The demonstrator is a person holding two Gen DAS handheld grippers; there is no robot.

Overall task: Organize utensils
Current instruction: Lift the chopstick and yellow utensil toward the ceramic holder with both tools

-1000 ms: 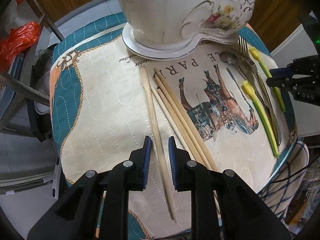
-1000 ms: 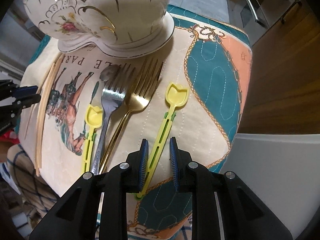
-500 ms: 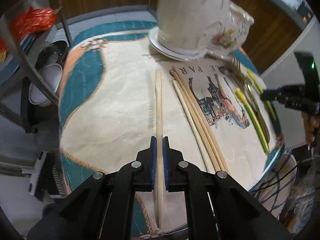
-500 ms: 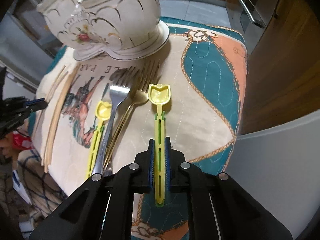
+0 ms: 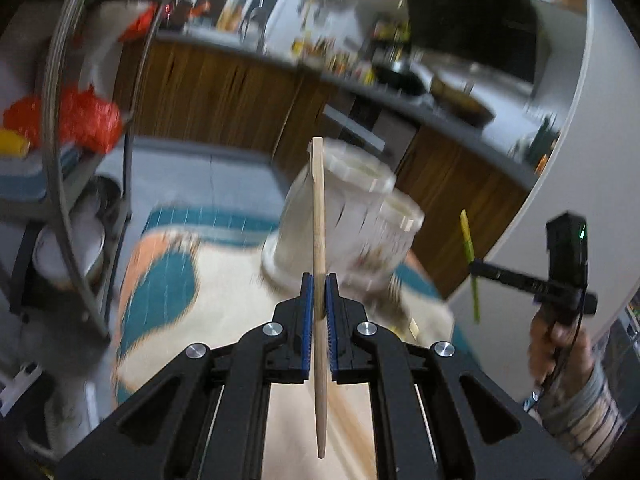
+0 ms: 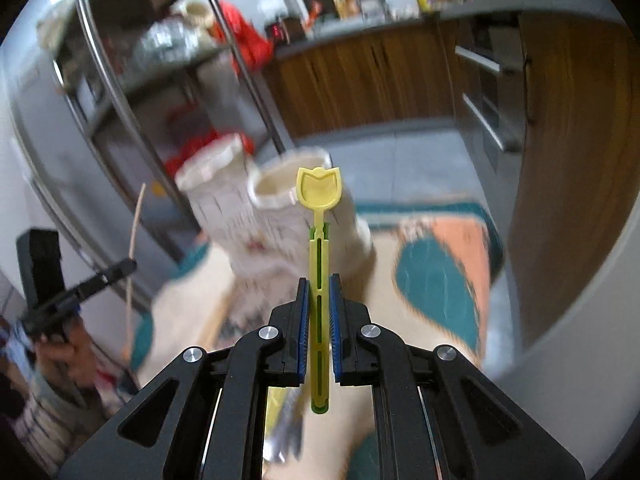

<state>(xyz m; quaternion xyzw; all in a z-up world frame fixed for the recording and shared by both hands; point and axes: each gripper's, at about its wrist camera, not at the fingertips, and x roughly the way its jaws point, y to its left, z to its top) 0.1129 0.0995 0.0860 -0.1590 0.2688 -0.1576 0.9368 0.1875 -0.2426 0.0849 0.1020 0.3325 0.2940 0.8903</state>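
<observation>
My left gripper (image 5: 319, 280) is shut on a wooden chopstick (image 5: 318, 216) that stands up in front of the white ceramic holder (image 5: 352, 216). The holder has two openings and sits on the quilted mat (image 5: 168, 292). My right gripper (image 6: 319, 280) is shut on a yellow tulip-shaped spoon (image 6: 319, 192), lifted before the same holder (image 6: 264, 216). In the left wrist view the right gripper (image 5: 478, 268) shows at the right with the spoon's green-yellow handle (image 5: 466, 236). The left gripper (image 6: 128, 267) appears at the left of the right wrist view, the chopstick (image 6: 136, 224) upright in it.
A metal rack (image 5: 80, 184) with orange bags stands left of the table. Wooden kitchen cabinets (image 6: 372, 80) and a counter run behind. A white curved wall (image 5: 568, 160) rises at the right. More utensils (image 6: 284, 428) lie blurred on the mat (image 6: 440, 264) under my right gripper.
Both grippers closed on their utensils, the chopstick and the yellow spoon, then lifted them off the mat and tilted upward, bringing the kitchen background and the holder's openings into view.
</observation>
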